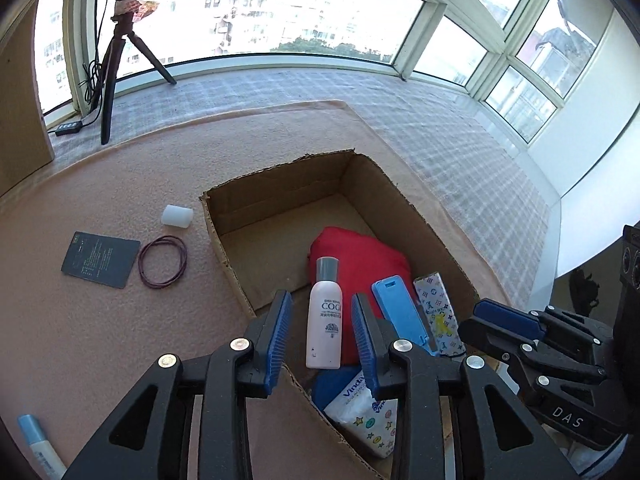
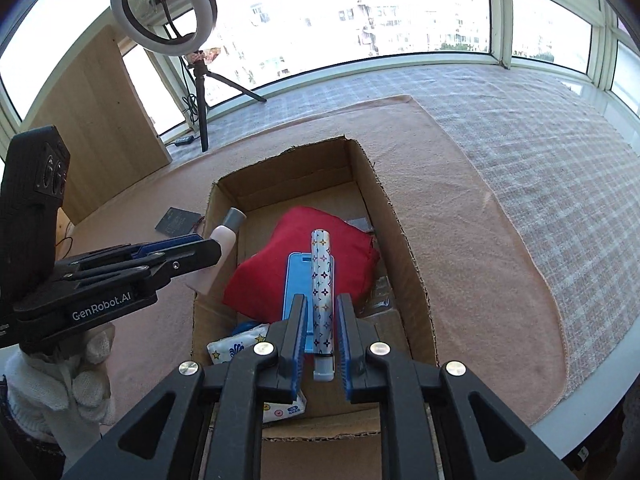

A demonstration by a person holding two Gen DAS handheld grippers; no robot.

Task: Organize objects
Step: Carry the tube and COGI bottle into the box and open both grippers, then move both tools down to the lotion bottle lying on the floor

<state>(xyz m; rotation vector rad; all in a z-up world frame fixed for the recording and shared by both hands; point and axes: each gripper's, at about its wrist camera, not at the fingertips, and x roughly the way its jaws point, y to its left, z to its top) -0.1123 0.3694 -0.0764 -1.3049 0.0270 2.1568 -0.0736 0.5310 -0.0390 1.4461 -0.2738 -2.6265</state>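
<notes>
Two grippers hung over an open cardboard box (image 1: 384, 184) that sat on a pink mat (image 1: 120, 184). The left gripper (image 1: 324, 332) had its blue-padded fingers spread, with a white bottle (image 1: 325, 320) with a grey cap between them; gaps showed on both sides of the bottle in the left wrist view, so the pads were not pressing it. In the right wrist view the same bottle (image 2: 218, 256) appeared at the box's left wall, partly hidden behind the left gripper (image 2: 200, 250), and whether it rested on anything could not be told. The right gripper (image 2: 322, 344) had its fingers a little apart around a slim patterned tube (image 2: 322, 284) pointing away from the camera; narrow gaps showed beside the tube, so a firm grip could not be confirmed.

Inside the box lay a red cloth bundle (image 1: 360, 256), a blue flat case (image 1: 400, 312) beside the tube, and a tissue packet (image 1: 368, 416) with coloured stars near the front corner.

Only the left wrist view showed the things left on the mat outside the box: a dark card (image 1: 100, 260), a loop of thin elastic bands (image 1: 163, 262) just beside it, a small white cylinder (image 1: 177, 216) near the box's corner, and a blue-capped tube (image 1: 38, 444) at the lower edge. Only the right wrist view showed a white-gloved hand (image 2: 60, 384) under the left gripper and the full ring light (image 2: 164, 12) on its tripod by the windows.
</notes>
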